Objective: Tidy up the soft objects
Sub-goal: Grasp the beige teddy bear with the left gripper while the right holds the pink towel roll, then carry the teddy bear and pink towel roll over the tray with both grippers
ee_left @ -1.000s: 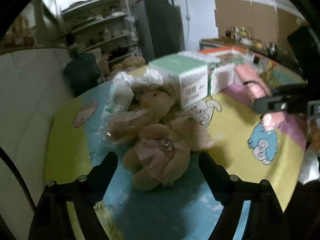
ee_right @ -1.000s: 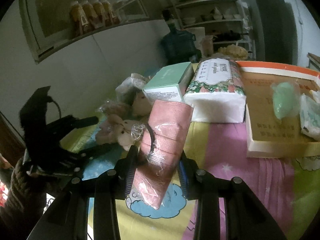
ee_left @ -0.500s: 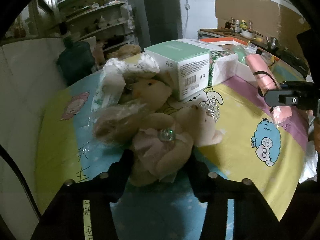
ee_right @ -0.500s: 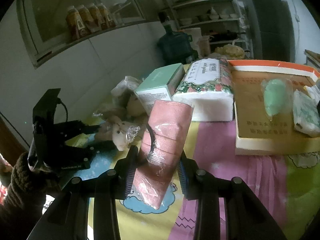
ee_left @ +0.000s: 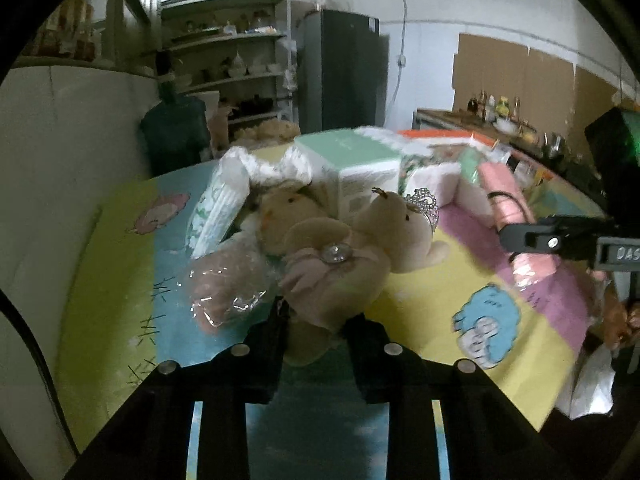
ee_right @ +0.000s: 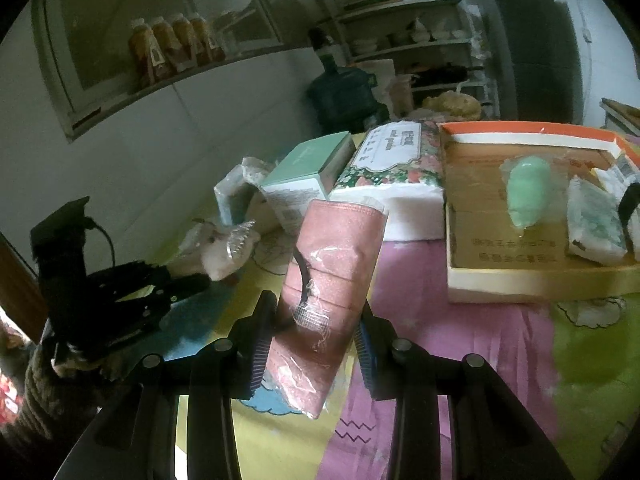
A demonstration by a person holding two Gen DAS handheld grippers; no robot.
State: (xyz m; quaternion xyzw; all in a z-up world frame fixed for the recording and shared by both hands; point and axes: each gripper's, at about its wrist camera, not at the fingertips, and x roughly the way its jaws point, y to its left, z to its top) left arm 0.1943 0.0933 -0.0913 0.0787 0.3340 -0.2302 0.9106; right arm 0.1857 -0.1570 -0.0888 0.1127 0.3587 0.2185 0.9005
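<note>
Two fisheye cameras, one riding on each handheld tool, look forward and downward from close above the table (ee_left: pixel 120 280). Both views share the green box (ee_left: pixel 352 160) (ee_right: pixel 308 164) and the shelves (ee_left: pixel 224 40) (ee_right: pixel 400 20) behind; each also shows the other tool.

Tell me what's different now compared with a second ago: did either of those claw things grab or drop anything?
The left gripper has just been closing and now clamps the plush bear in the pink dress, which was lying free between its open fingers before; the bear now sits tipped up a little. The right gripper holds the pink wrapped pack as before, and the cardboard tray hasn't moved.
</note>
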